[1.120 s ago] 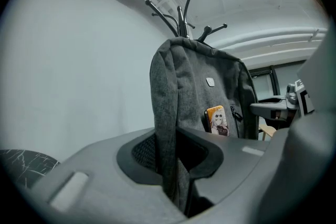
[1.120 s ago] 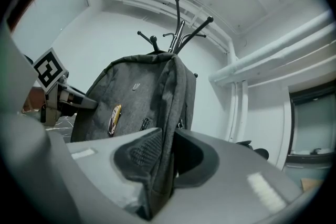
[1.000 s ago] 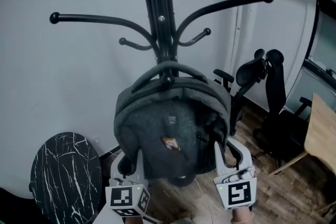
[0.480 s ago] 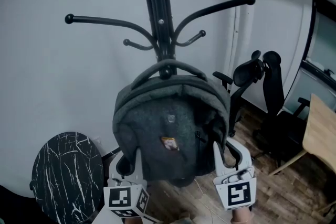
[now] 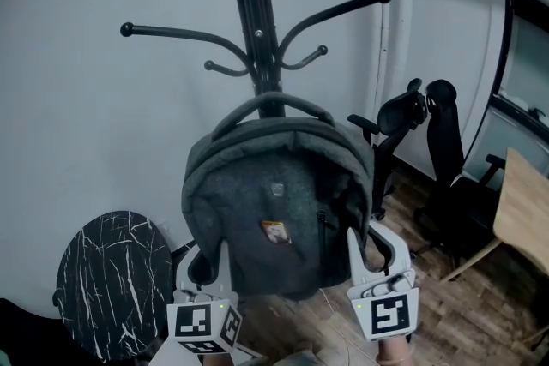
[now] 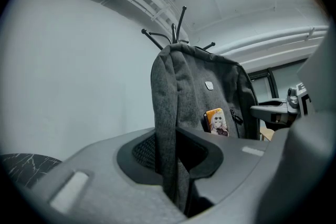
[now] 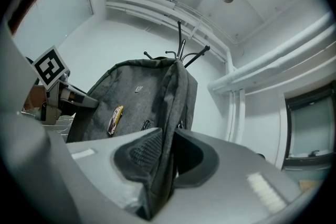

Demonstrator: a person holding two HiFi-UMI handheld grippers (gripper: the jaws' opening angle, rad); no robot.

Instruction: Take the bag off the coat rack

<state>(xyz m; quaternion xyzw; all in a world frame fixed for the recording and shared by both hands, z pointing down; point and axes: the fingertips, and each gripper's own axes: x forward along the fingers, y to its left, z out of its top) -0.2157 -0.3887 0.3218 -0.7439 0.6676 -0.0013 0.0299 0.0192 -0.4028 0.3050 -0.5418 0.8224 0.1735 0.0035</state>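
Grey fabric backpack ahead, left tool clenched on one side fold, right tool clenched on the other, only head view showing black metal coat rack pole behind.

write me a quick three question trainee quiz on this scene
1. True or false: the left claw and right claw are each shut on a side of the grey backpack.
2. In the head view, the black marbled table lies: A) lower left of the backpack B) right of it C) above it.
3. What black thing stands behind the backpack?
Key: 1 true; 2 A; 3 the coat rack.
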